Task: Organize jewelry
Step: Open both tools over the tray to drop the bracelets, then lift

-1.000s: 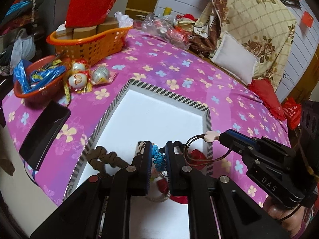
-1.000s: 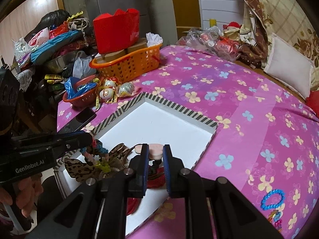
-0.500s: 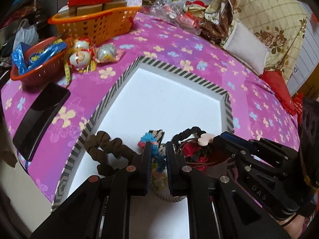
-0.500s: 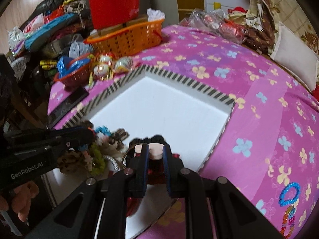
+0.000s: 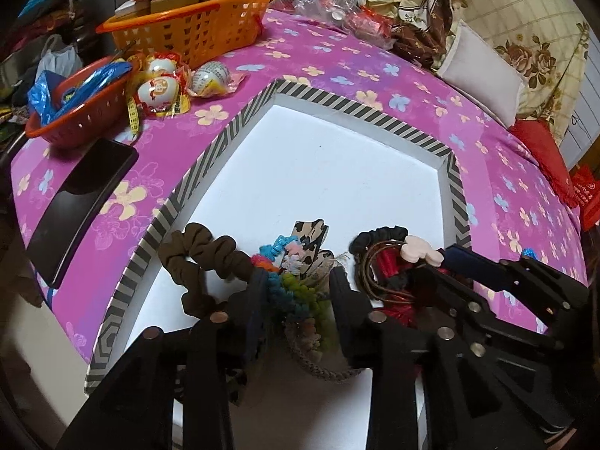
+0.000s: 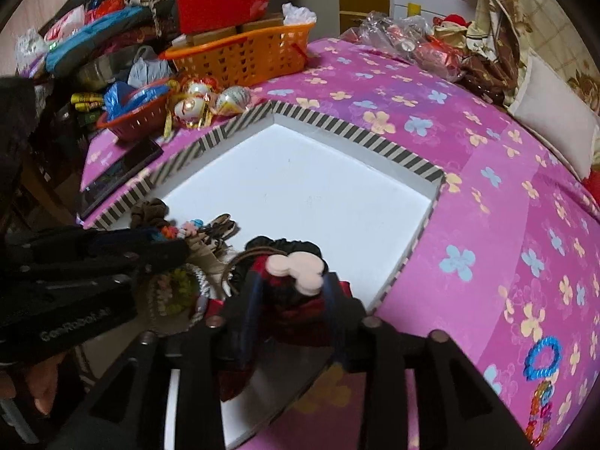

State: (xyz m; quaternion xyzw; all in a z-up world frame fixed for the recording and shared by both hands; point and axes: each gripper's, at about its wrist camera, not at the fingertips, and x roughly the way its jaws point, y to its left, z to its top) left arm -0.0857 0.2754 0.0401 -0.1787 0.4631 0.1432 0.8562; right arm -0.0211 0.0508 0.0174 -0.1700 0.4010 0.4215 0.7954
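A white tray with a striped rim lies on the pink flowered cloth. At its near end is a heap of hair ties and bracelets. My left gripper is open over a multicoloured beaded bracelet, which lies between the fingers. A brown scrunchie lies to its left. My right gripper is open around a pink mouse-shaped charm on thin brown rings, resting on a black scrunchie and red ties.
A blue bracelet and a coloured bead string lie on the cloth at right. A black phone, red bowl, wrapped eggs and orange basket stand left and behind the tray. Pillows are at back right.
Both grippers lowered to the heap in the tray and opened. The beaded bracelet and the charm ring, held a second ago, now rest on the pile.
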